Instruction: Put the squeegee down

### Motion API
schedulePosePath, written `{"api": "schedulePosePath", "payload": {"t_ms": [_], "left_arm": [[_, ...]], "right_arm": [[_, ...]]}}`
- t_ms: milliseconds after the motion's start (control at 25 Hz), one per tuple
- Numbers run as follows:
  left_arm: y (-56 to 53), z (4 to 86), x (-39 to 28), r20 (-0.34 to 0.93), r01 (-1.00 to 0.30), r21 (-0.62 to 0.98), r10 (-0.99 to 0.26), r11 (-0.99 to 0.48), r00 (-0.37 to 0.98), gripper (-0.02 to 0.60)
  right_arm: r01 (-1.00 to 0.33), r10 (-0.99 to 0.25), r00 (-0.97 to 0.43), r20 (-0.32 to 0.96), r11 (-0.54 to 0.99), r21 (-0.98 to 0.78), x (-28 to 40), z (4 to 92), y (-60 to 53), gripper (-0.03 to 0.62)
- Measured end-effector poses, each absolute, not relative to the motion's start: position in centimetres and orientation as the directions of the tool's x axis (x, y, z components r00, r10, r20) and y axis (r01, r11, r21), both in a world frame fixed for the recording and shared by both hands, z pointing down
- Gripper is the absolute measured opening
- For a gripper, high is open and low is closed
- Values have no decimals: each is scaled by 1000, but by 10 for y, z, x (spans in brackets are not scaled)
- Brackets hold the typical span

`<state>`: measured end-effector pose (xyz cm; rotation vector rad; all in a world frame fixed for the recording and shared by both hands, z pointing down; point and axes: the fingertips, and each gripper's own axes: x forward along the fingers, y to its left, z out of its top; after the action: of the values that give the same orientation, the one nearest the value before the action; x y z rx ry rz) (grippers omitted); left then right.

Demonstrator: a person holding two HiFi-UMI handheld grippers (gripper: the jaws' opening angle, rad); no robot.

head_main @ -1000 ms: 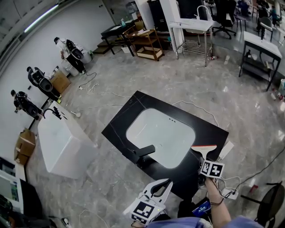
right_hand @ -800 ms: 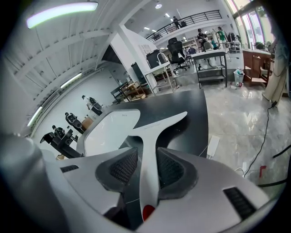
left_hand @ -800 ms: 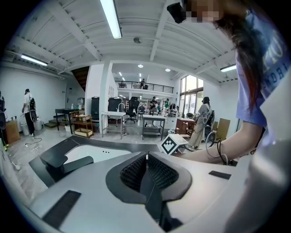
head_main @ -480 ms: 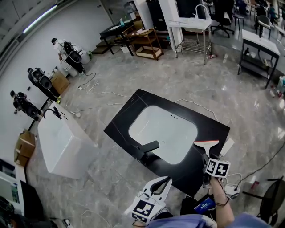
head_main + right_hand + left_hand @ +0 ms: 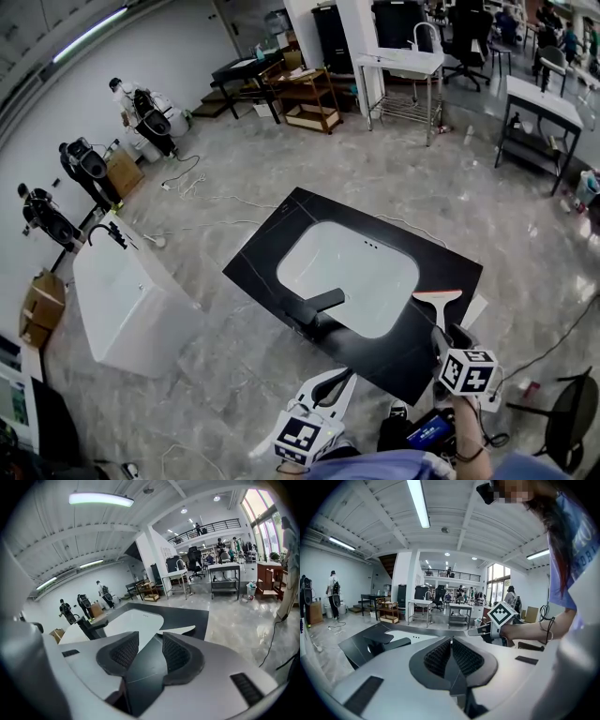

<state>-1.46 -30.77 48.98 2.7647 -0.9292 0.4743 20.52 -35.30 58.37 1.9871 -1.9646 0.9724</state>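
The squeegee (image 5: pixel 438 301), white with a red-edged blade, lies flat on the right corner of the black countertop (image 5: pixel 272 251). In the right gripper view its pale blade (image 5: pixel 181 631) shows just beyond the jaws. My right gripper (image 5: pixel 447 340) hovers behind its handle, raised off the counter. It is open, with nothing between the pads (image 5: pixel 125 651). My left gripper (image 5: pixel 339 379) sits low at the counter's near edge, shut and empty, its pads (image 5: pixel 438 656) pressed together. The right gripper (image 5: pixel 484 630) also appears in the left gripper view.
A white sink basin (image 5: pixel 349 274) fills the counter's middle, with a black faucet (image 5: pixel 315 307) at its near rim. A white block (image 5: pixel 131 305) stands on the floor to the left. Cables and a power strip (image 5: pixel 488 403) lie by my right arm. Tables and shelves (image 5: pixel 403 61) stand far back.
My right gripper opened, let go of the squeegee and drew back and upward. The squeegee stays lying on the counter. My left gripper shifted slightly.
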Motion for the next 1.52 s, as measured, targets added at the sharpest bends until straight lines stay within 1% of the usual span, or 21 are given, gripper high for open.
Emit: {"api": "schedulePosePath", "payload": {"t_ms": [160,480,680,880,1200,1400,1520], "left_arm": [[-297,485,-33,333,-605,72,-553,-793,764,17],[-266,469,-85,273,-587,70,-551,-806,789,17],[-232,472,-119,259,-573,72,-540,-816,801,17],[-194,481,-152,264,-560,65,-526,-826,808,17],[-142,510,-200,333,-579,132,-514,-804,790,17],[-124,510,-207,328,-589,157,-521,-793,788,17],[-114,508,-203,328,-565,139,-501,-813,801,17]], "right_arm": [[-940,-851,-116,512,-74,-334,175,553,-333,164],[-937,-866,-208,454,44,-346,85,506,-282,155],[-938,-862,-252,440,104,-332,25,500,-239,129],[-935,-850,-265,456,112,-335,-19,513,-188,113],[-935,-824,-271,497,102,-340,-56,526,-136,89],[-948,-822,-261,506,119,-296,-60,514,-118,75],[-960,-824,-236,515,115,-254,-51,511,-109,71]]}}
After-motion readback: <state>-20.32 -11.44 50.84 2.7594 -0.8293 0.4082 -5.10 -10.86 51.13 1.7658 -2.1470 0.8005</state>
